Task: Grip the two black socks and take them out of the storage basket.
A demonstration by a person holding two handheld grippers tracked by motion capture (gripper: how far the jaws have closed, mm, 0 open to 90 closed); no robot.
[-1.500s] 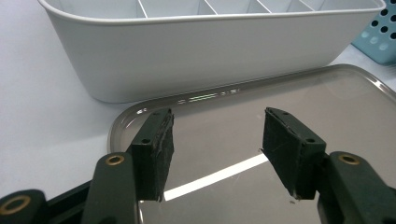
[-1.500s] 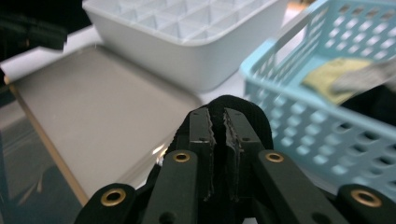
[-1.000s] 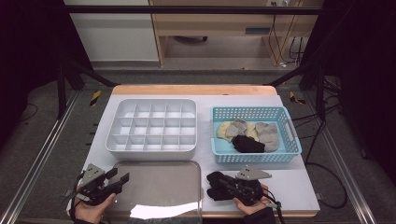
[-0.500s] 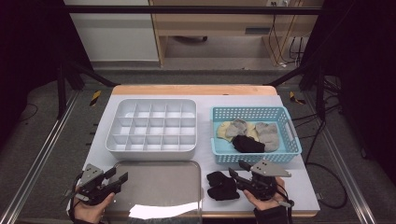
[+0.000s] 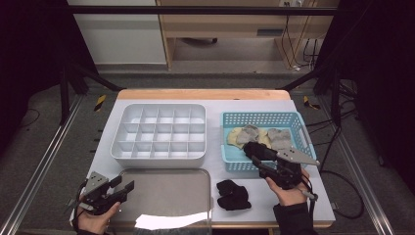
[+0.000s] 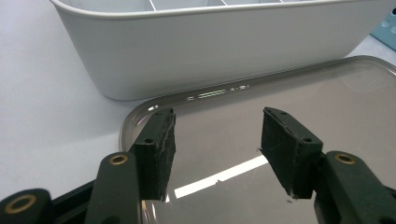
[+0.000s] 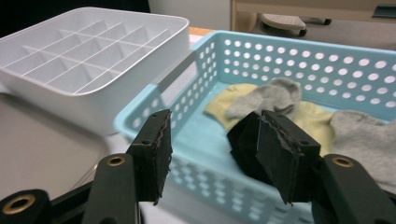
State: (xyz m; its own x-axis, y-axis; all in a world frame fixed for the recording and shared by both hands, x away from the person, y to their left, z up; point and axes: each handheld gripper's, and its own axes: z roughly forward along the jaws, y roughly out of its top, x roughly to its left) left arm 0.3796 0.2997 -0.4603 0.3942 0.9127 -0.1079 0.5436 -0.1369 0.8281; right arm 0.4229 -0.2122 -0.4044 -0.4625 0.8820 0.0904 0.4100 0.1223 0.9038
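A black sock point(image 5: 233, 194) lies bunched on the white table, right of the grey metal tray point(image 5: 166, 191). My right gripper point(image 5: 257, 159) hovers beyond it at the front rim of the light blue basket point(image 5: 259, 115). Its jaws have just been opening and nothing is between them point(image 7: 212, 154). In the basket point(image 7: 289, 60) lie a yellow sock point(image 7: 224, 100), grey socks point(image 7: 273, 98) and another black sock point(image 7: 243, 135), partly hidden behind the right jaw. My left gripper point(image 5: 122, 185) rests open over the metal tray's point(image 6: 327, 116) left edge, holding nothing point(image 6: 215, 149).
A white divided organiser point(image 5: 159, 132) stands left of the basket, its compartments bare point(image 7: 88, 56). Its near wall point(image 6: 210, 46) rises just beyond the metal tray. The table's wooden far edge point(image 5: 200, 94) runs behind both containers.
The right gripper let go of the black sock, which stays on the table. It then rose and moved away to the right, toward the basket, with its jaws widening. The left gripper kept still.
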